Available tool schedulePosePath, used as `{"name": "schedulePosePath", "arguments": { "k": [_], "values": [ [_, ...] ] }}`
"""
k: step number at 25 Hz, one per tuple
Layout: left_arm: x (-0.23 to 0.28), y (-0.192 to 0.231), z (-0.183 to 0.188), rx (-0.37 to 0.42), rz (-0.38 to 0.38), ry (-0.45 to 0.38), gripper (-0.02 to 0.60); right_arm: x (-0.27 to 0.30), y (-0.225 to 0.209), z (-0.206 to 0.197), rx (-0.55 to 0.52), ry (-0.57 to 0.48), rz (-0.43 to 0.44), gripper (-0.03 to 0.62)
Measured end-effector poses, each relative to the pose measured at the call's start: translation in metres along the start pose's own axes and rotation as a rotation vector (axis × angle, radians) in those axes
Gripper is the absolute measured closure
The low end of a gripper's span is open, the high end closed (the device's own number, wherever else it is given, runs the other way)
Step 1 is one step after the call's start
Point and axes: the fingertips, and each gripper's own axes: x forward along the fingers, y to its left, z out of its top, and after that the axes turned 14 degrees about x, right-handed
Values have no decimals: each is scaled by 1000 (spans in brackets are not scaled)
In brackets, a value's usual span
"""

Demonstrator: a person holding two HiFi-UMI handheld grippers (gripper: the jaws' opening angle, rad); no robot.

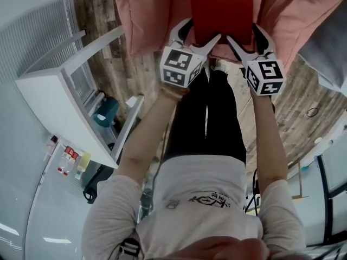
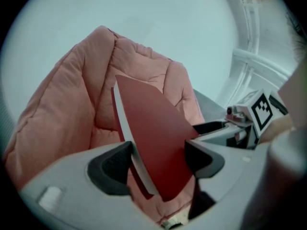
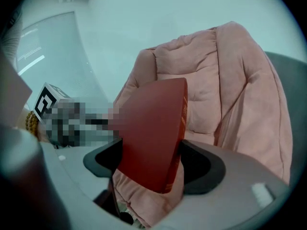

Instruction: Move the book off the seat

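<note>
your left gripper (image 2: 156, 159) has its dark pads closed on the near left corner of the red book (image 2: 153, 128), one pad on the white page edge and one on the cover. your right gripper (image 3: 148, 162) pinches the near right corner the same way, across the spine side. in the head view both grippers sit at the top centre of the frame, side by side along the book's lower edge.

the book stands tilted up in front of the pink padded seat (image 3: 230, 90), which fills the frame behind it in both gripper views. cushion folds show just under its low corner. i can't tell whether the far edge rests on the padding or has come clear.

so the grasp looks done on both sides, and the lift looks at most begun. the book is over the seat, not off it. what's left, i judge, is to draw it toward you, over the wooden floor (image 1: 138, 72), and set it down somewhere.
</note>
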Motion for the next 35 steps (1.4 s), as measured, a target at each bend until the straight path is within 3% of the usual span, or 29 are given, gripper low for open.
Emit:
{"name": "schedulePosePath", "arguments": {
  "k": [11,35],
  "values": [
    [-58,-13,79,28,21,-76,239,-60,50,65,-65,-63,5,207],
    [-216,-85,250,198,89,-232,235,-232,173,177,-107,-272,38,206]
  ]
}}
